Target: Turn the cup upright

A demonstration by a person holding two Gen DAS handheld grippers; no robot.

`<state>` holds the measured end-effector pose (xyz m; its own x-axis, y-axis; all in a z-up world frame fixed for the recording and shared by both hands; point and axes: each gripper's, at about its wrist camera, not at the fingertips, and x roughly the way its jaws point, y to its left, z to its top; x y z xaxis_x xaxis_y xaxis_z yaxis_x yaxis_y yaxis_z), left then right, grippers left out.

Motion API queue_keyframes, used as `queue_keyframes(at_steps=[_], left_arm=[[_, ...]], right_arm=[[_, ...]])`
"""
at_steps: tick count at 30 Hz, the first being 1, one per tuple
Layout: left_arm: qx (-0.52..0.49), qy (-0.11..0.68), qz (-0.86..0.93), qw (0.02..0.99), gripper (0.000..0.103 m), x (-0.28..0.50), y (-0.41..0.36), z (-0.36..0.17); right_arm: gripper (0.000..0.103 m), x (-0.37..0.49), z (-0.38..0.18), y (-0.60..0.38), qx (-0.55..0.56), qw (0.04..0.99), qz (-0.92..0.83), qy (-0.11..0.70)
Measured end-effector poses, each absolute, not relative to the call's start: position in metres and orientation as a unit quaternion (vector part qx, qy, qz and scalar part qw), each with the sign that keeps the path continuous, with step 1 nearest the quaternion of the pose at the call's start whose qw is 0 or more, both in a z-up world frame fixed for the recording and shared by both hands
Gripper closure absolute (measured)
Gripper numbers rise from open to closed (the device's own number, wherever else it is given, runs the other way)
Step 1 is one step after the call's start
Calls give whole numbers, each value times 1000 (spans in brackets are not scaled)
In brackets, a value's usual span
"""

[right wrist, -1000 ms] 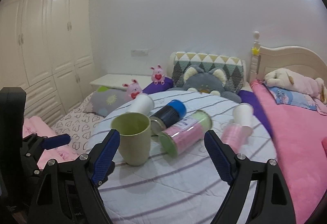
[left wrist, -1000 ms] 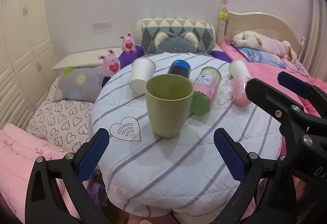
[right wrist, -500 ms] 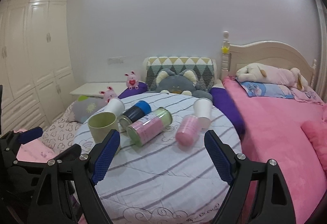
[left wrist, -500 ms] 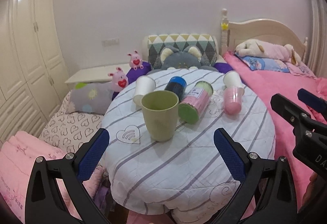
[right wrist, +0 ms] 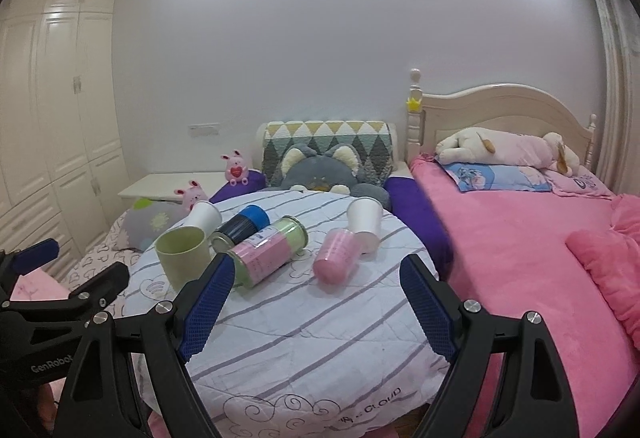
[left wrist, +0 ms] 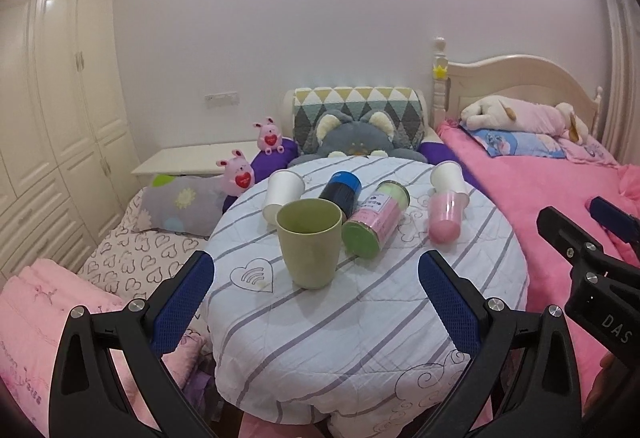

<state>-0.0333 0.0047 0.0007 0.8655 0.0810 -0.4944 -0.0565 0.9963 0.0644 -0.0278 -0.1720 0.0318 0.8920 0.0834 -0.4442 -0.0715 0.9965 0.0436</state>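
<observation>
Two grippers hang spread and empty at the near edge of a round table (left wrist: 360,350) draped in a striped quilt, neither touching anything. Left gripper (left wrist: 316,302) frames the green cup (left wrist: 310,242), which stands upright, mouth up, just beyond and between its blue pads, well clear of both. Right gripper (right wrist: 316,306) sits to the cup's right, the cup showing past its left finger. Beside the cup on its right lies a pink-labelled can (left wrist: 374,224) on its side; behind the cup rest a blue-capped can (left wrist: 340,192) and a tipped white paper cup (left wrist: 282,190). Farther right of the green cup, a pink cup (left wrist: 446,218) lies against another white paper cup (left wrist: 448,176). Beyond the table, a grey cat cushion (left wrist: 354,140) and pink bed (left wrist: 540,190)
</observation>
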Motion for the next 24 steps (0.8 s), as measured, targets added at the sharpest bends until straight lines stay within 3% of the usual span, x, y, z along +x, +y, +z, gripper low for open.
queue_keyframes(at_steps=[24], left_arm=[[35,275,32,960,0,-33,-5,-3]], right_arm=[[17,-32,33,-179,10,973,14,232]])
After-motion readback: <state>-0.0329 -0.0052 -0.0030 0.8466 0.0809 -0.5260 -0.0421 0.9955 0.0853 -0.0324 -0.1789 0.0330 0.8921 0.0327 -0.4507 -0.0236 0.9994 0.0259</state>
